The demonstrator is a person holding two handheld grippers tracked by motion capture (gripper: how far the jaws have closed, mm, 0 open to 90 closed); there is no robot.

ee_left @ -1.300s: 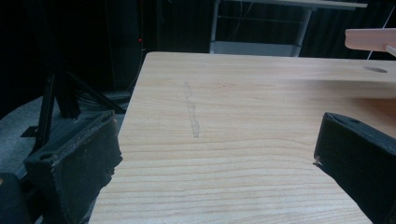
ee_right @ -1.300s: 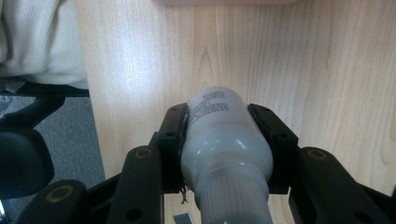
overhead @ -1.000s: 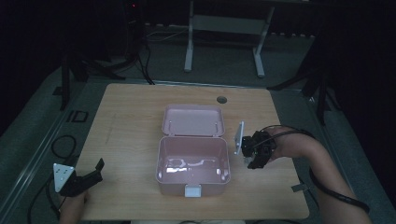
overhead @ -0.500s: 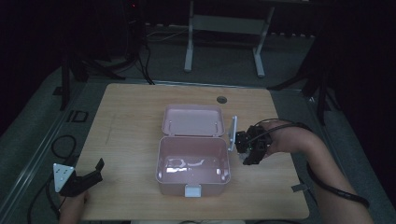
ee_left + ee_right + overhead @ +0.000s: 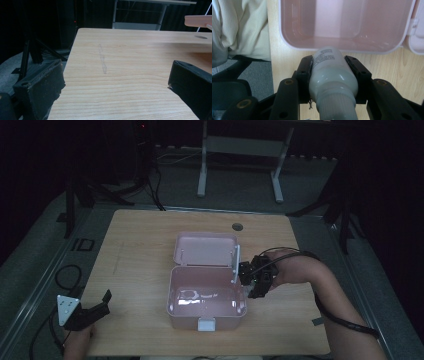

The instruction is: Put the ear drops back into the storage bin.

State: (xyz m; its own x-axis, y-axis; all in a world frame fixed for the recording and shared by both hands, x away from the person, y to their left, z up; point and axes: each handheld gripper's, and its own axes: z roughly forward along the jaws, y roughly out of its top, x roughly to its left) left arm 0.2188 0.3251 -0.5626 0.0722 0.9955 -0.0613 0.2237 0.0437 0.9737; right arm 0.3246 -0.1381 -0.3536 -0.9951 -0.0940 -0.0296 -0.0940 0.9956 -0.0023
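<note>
An open pink box [image 5: 206,316] stands mid-table, its lid [image 5: 205,249] laid back flat behind it. My right gripper [image 5: 256,279] hovers at the box's right wall, shut on a white bottle [image 5: 330,75]. In the right gripper view the bottle lies lengthwise between the jaws, its base pointing at the empty box [image 5: 347,43]. My left gripper [image 5: 98,308] rests near the table's front left corner. Its jaws stand wide open in the left gripper view, with bare wood between them [image 5: 115,82].
The wooden table [image 5: 140,250] has a round cable hole [image 5: 237,227] at the back. A person's cream clothing [image 5: 239,27] and a dark chair sit beyond the table's edge. A desk frame [image 5: 240,150] stands on the floor behind.
My right gripper has moved left with the bottle, from beside the box to its right wall. The left gripper has stayed where it was.
</note>
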